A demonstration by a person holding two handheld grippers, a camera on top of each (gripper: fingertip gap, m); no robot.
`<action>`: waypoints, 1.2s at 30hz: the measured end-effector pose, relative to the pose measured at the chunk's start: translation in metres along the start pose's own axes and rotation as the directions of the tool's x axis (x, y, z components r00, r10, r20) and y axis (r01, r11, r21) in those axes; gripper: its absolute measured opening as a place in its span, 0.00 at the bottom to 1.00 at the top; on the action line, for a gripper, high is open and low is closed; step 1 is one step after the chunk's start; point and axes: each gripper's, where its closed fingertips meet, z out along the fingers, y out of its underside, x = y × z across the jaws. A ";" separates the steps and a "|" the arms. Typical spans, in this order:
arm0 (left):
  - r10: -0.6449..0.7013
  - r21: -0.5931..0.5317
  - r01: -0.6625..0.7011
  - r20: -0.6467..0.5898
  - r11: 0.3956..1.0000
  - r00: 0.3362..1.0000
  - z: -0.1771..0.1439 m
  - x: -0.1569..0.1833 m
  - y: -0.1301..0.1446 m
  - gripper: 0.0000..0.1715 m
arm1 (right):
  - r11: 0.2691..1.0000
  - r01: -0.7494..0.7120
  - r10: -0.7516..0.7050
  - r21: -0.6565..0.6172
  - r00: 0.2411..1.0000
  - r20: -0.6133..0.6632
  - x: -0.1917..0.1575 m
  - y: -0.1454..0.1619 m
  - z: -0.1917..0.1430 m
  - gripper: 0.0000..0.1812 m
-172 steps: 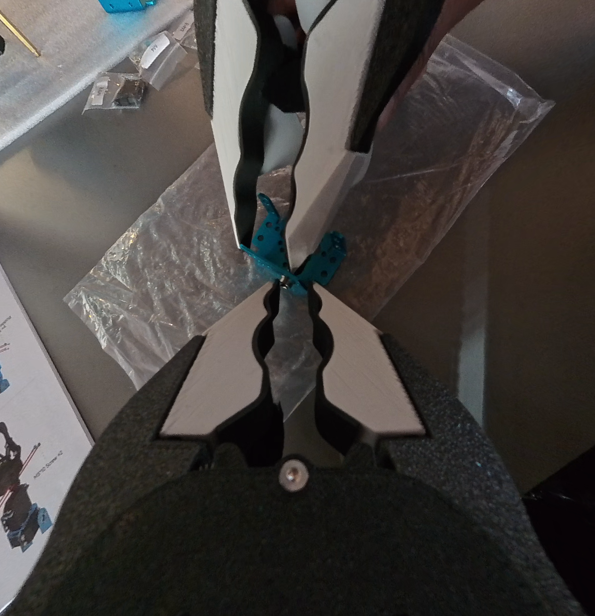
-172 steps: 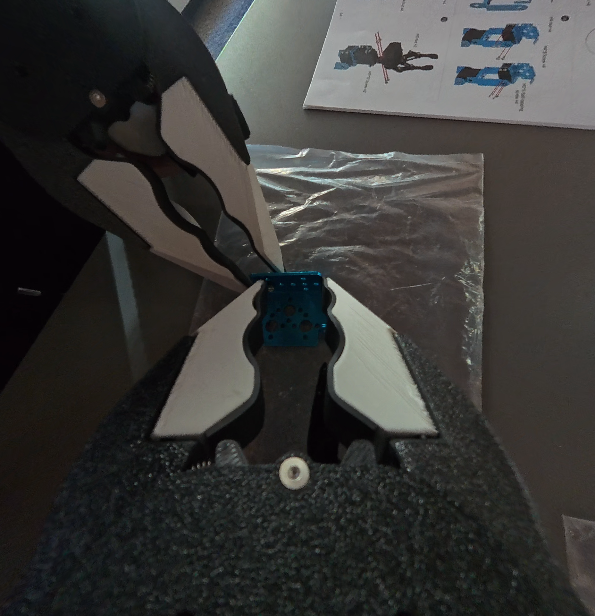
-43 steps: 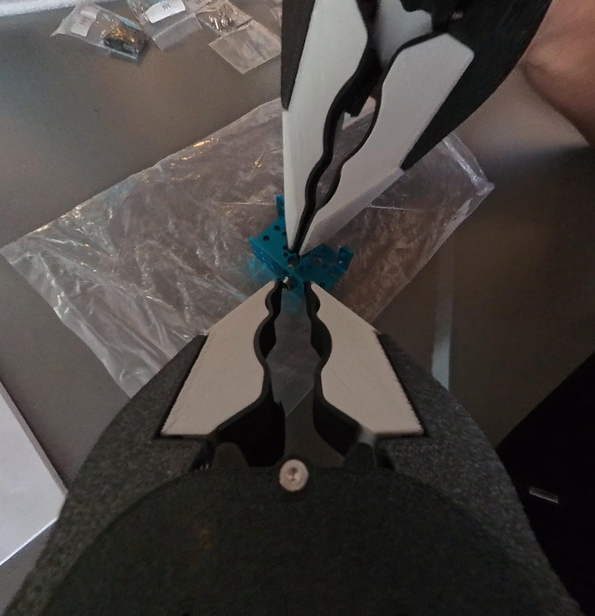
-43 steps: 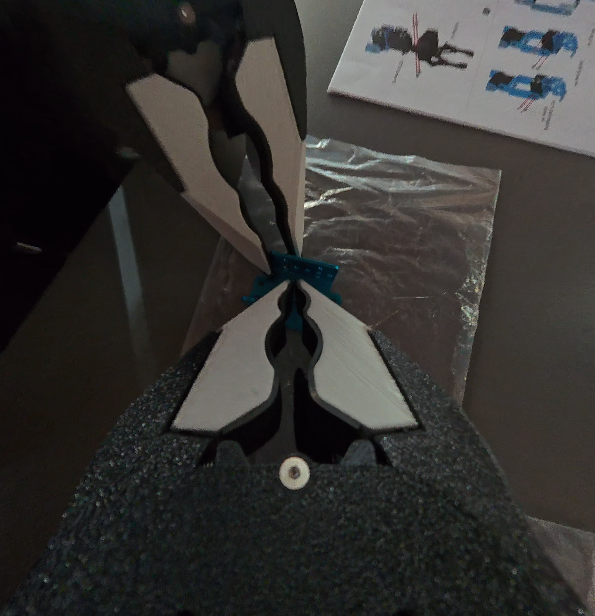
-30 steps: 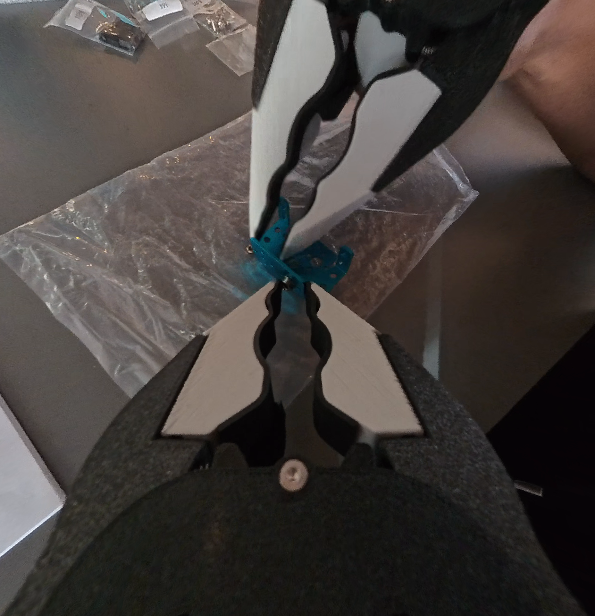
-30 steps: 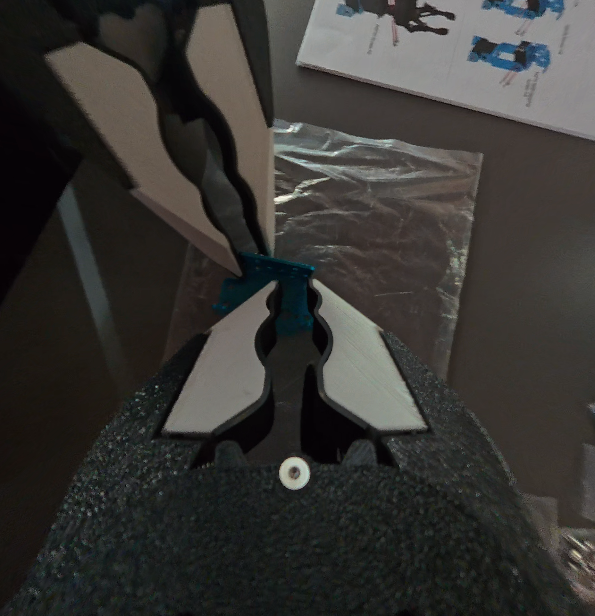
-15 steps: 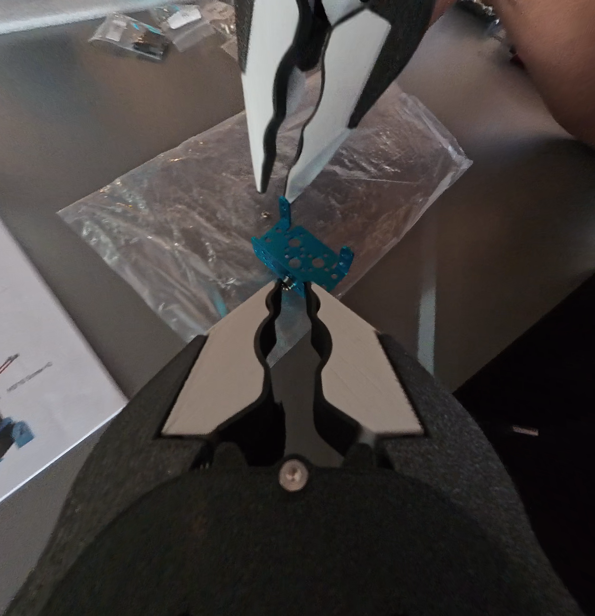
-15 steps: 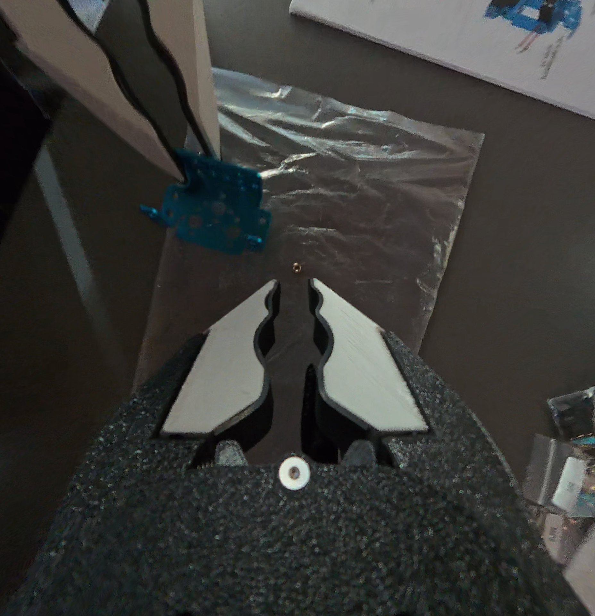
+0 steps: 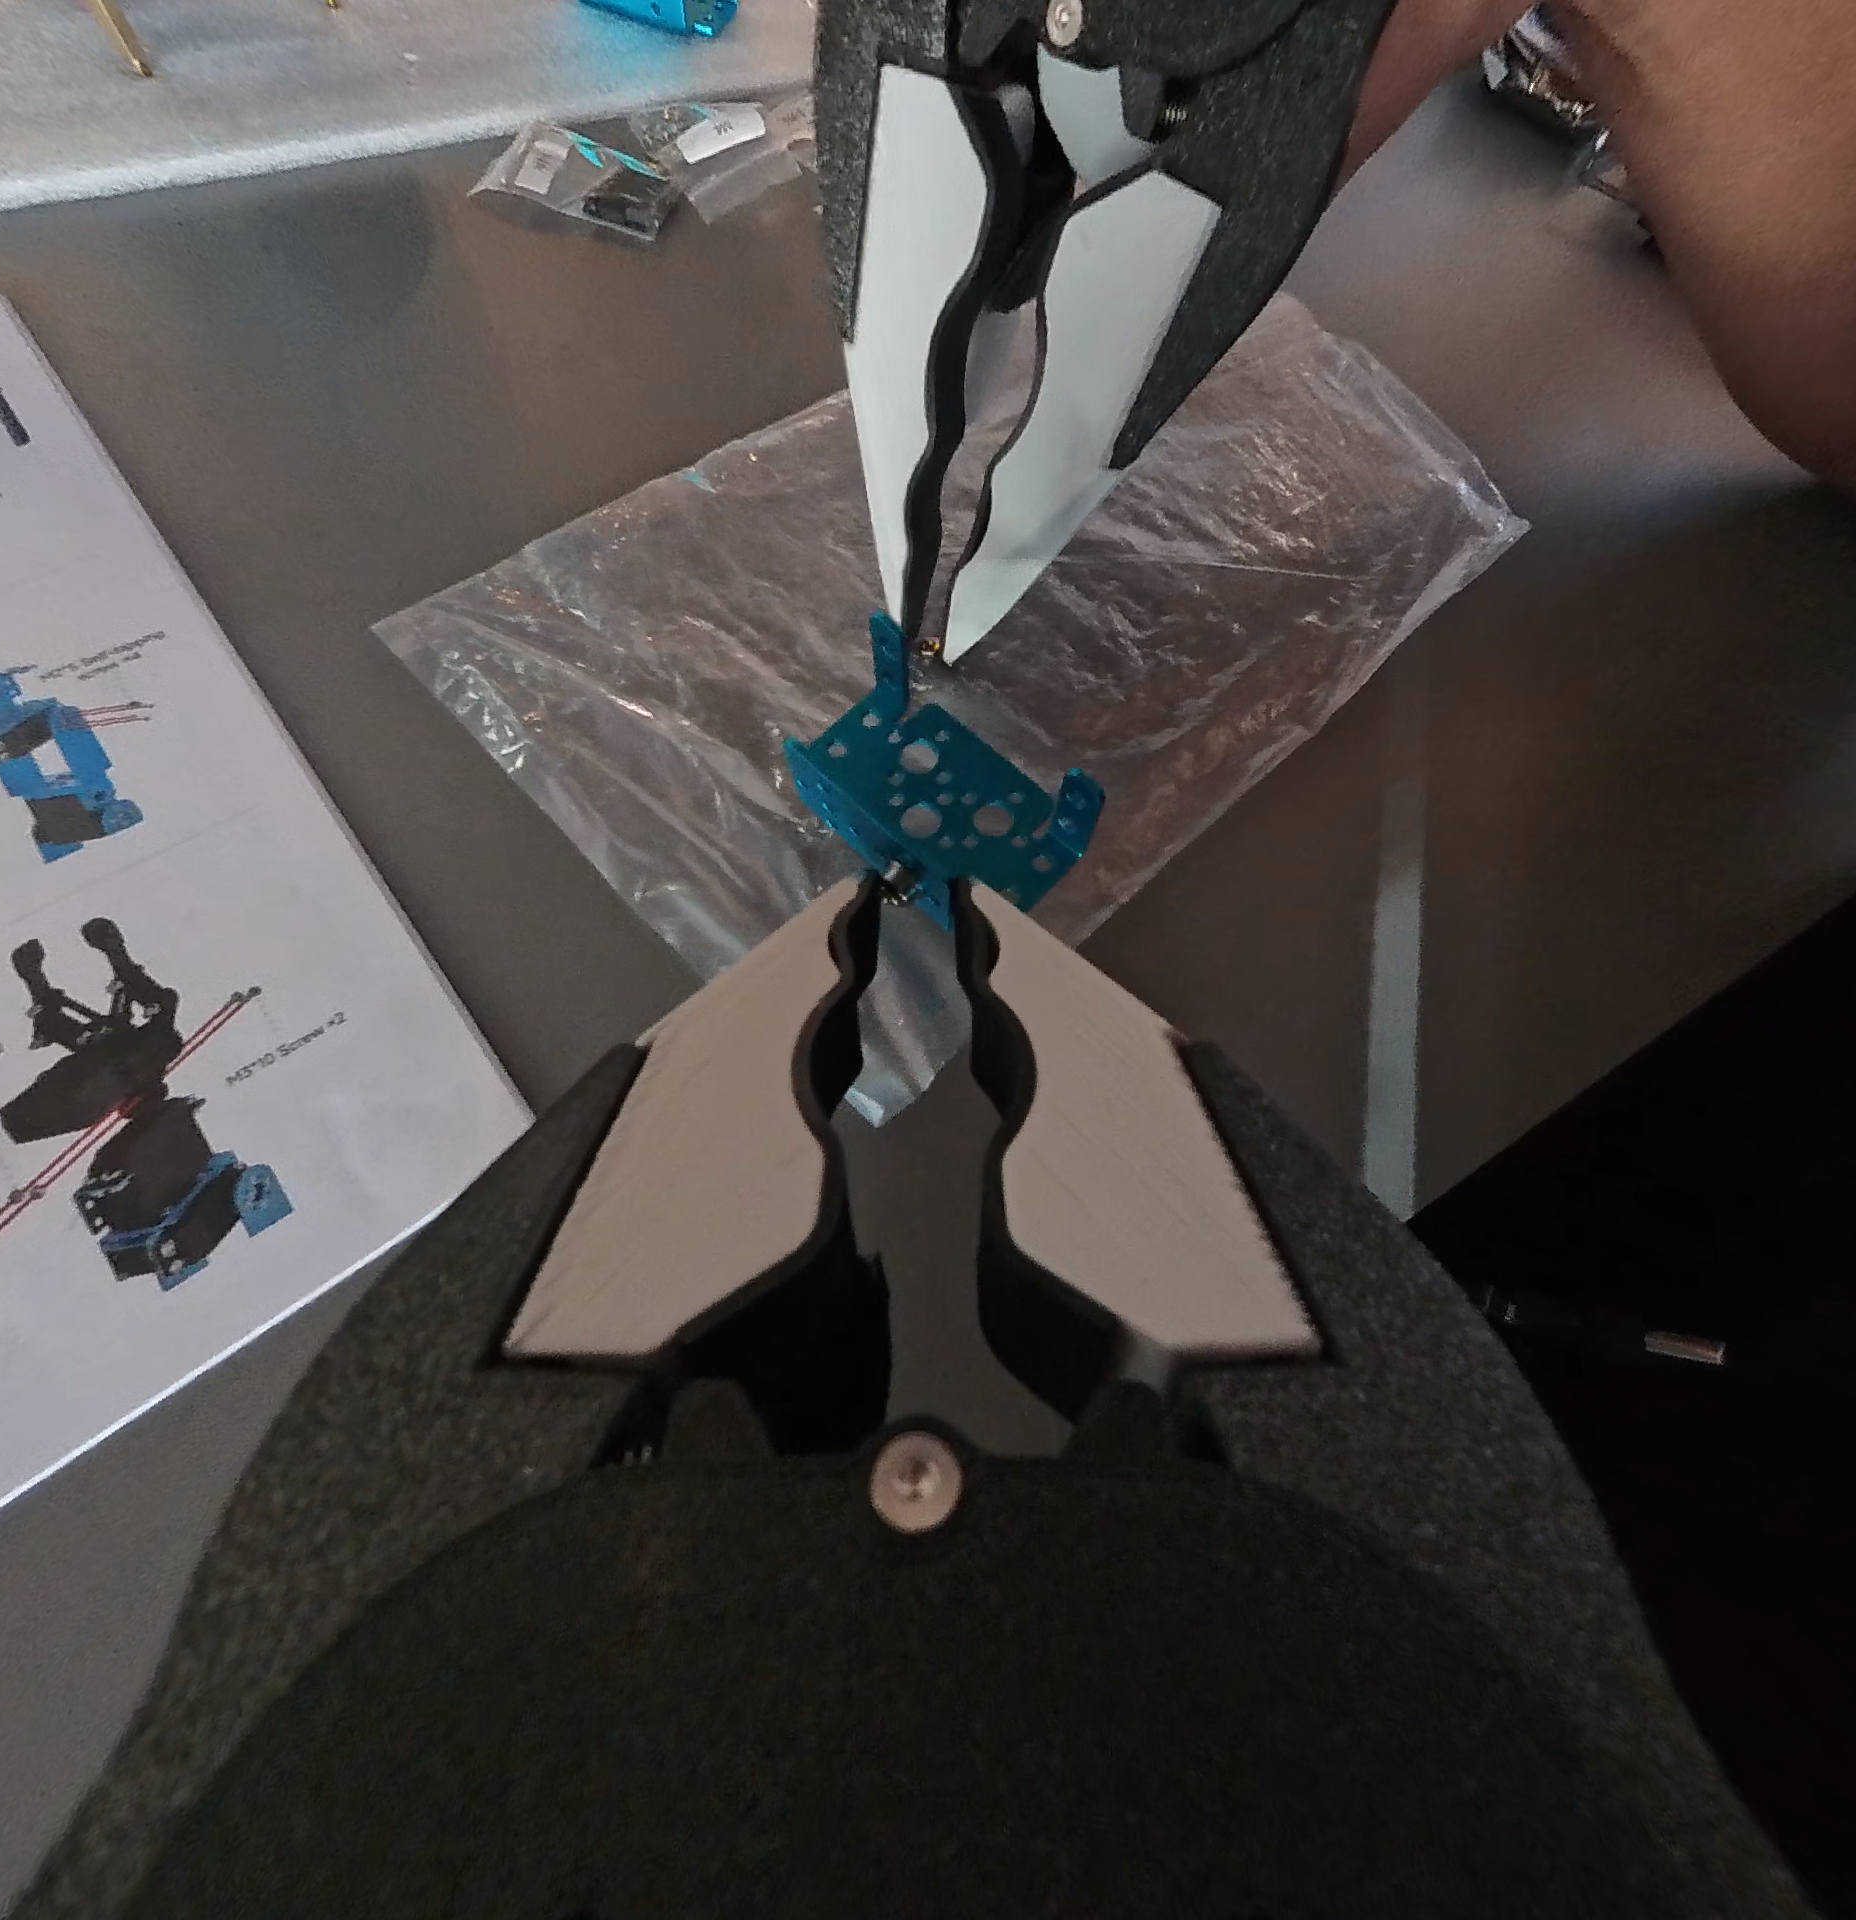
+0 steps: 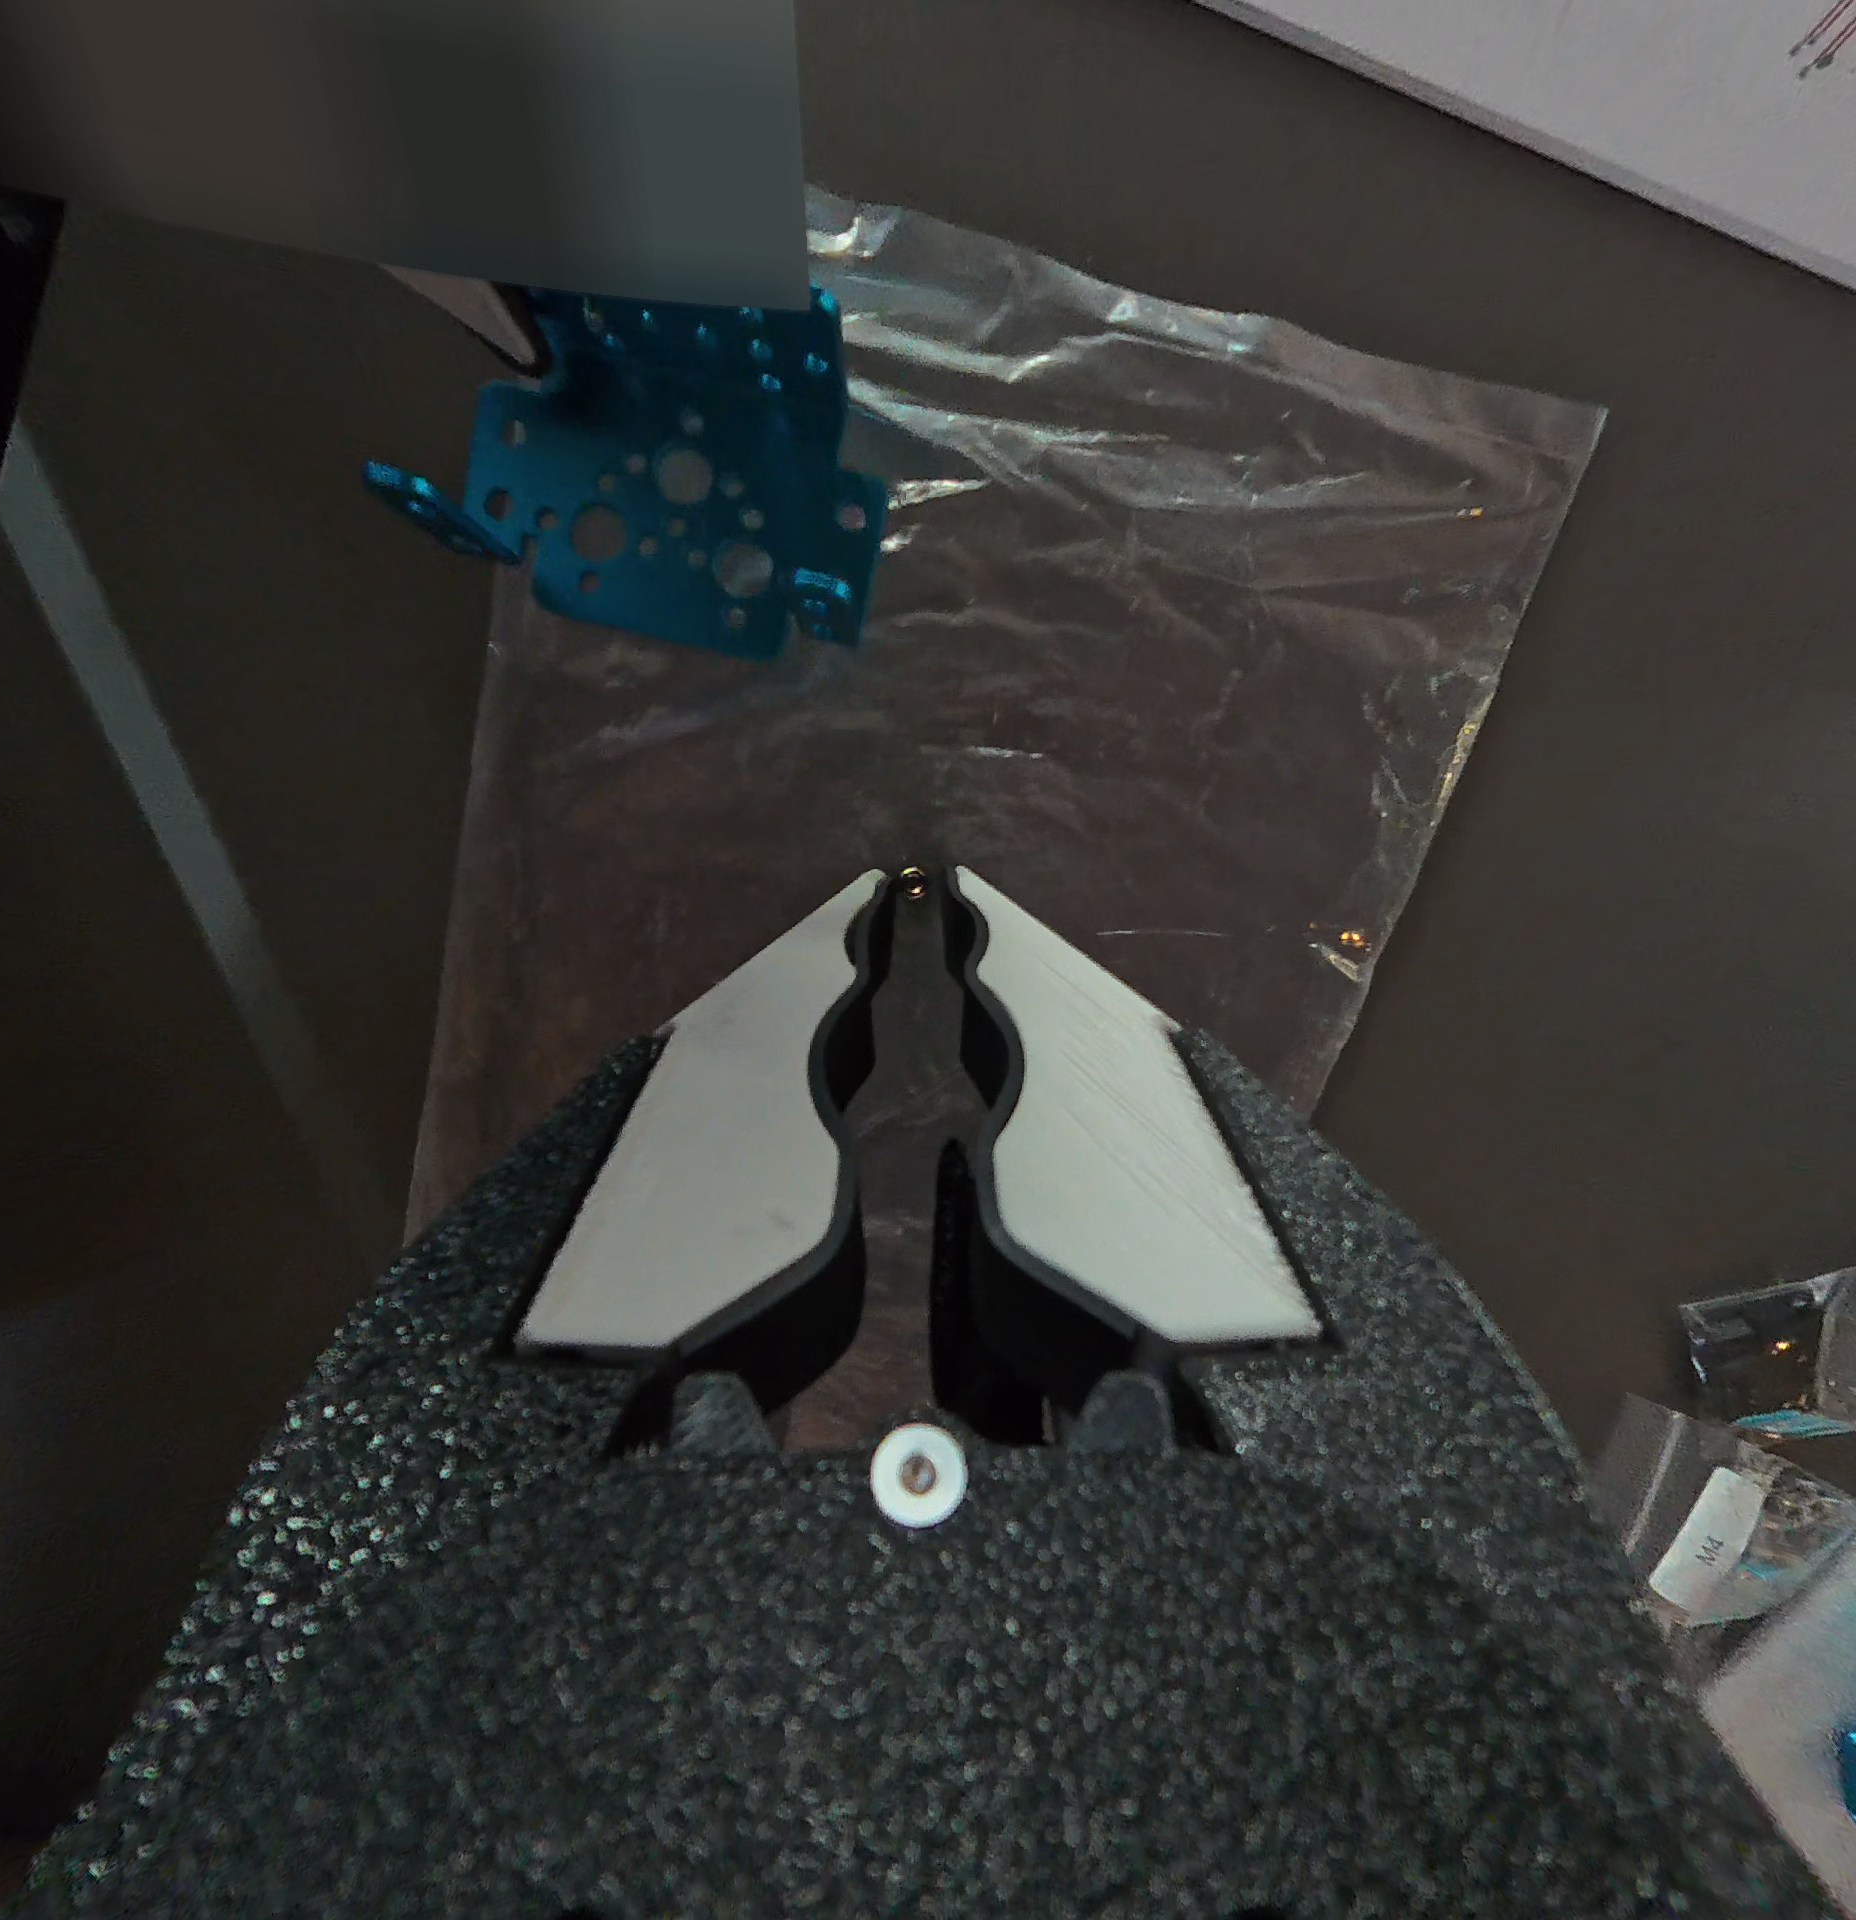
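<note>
A blue perforated bracket (image 9: pixel 939 805) is gripped at its near edge by the clenched tips of the left gripper (image 9: pixel 913 896) and is held above a clear plastic bag (image 9: pixel 1163 665) on the grey table (image 9: pixel 384 395). A small brass nut (image 10: pixel 911 882) is framed by the slightly parted tips of the right gripper (image 10: pixel 916 883). A printed instruction sheet (image 9: pixel 124 935) is seen to the left.

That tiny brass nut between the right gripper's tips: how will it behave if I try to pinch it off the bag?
The brass nut looks tiny against the right gripper, so it probably slips or pops out easily. It lies on the crinkled clear plastic bag, a slick, yielding surface, so a nudge likely sends it skidding or rolling.
</note>
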 end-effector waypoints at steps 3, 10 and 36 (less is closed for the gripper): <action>-0.013 0.014 0.013 -0.006 1.000 1.000 0.000 -0.002 -0.002 0.08 | 1.000 0.005 -0.005 0.024 1.000 0.007 0.000 0.000 0.000 0.03; -0.071 0.045 0.072 -0.033 0.996 0.997 0.005 -0.010 -0.008 0.08 | 0.985 -0.005 -0.001 0.172 0.999 0.036 0.000 -0.004 -0.005 0.03; -0.279 0.153 0.400 -0.499 0.904 0.821 0.013 0.030 -0.062 0.08 | 0.897 0.193 -0.197 0.398 0.980 -0.033 -0.036 -0.051 -0.065 0.04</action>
